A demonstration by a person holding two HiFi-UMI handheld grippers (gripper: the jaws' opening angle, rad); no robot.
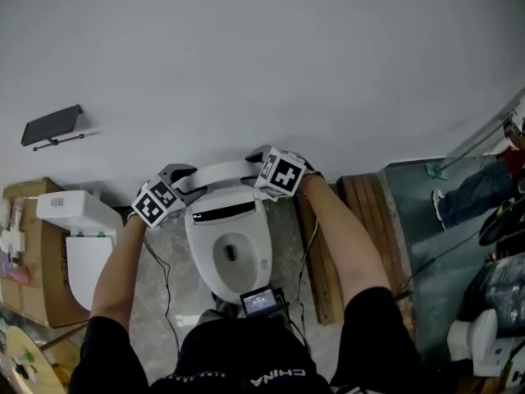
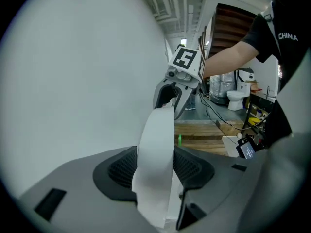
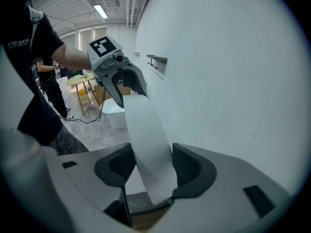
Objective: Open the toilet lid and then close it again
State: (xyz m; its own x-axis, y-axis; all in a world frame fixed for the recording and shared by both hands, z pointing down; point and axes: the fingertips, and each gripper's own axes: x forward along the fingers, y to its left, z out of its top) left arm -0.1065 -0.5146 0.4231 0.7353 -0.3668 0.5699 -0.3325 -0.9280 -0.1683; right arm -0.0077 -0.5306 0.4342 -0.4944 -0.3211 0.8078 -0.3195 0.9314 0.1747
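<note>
Toilet lid (image 1: 223,171) stands raised at the 12 o'clock end of the bowl (image 1: 230,249), close to the white wall (image 1: 246,56), showing in the head view as a curved band seen edge-on. The left gripper (image 1: 182,180) is clamped on the lid's rim at its 9 o'clock end, and its own view shows the white edge pinched between both ribbed pads. The right gripper (image 1: 257,162) grips the rim at the 3 o'clock end in the same way, with the lid's edge running up between its pads. Both forearms reach forward on either side of the bowl. A small lit screen (image 1: 260,300) sits at the bowl's 6 o'clock. A second white toilet (image 1: 82,220) and a cardboard box (image 1: 33,257) stand at 9 o'clock, wooden planks (image 1: 328,253) lie at 3 o'clock, and a black shelf (image 1: 52,126) hangs on the wall at 10 o'clock.
</note>
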